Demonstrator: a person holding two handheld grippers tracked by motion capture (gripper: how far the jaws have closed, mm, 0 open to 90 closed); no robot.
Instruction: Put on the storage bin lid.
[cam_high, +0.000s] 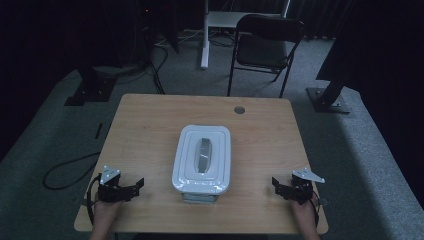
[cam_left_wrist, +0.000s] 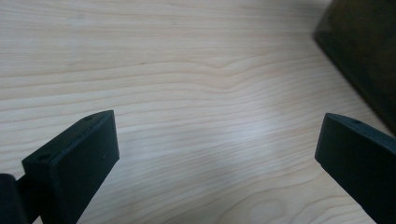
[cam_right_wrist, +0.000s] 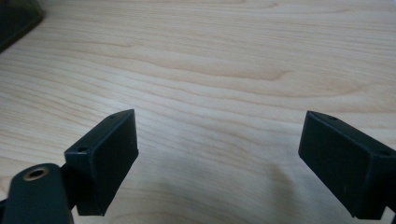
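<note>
A white lidded box (cam_high: 201, 160) sits mid-table (cam_high: 150, 120), between the left gripper (cam_high: 131, 186) and right gripper (cam_high: 280, 186), both jaws apart; likely rigid, smooth plastic, best gripped by its grey handle (cam_high: 203, 155)

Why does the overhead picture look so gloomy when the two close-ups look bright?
High view: dim room, black surroundings, only the table and white container lit. Left gripper view: bright wood, soft pale glare mid-frame, near jaws slightly blurred. Right gripper view: similarly bright, faint shadow between the jaws.
</note>
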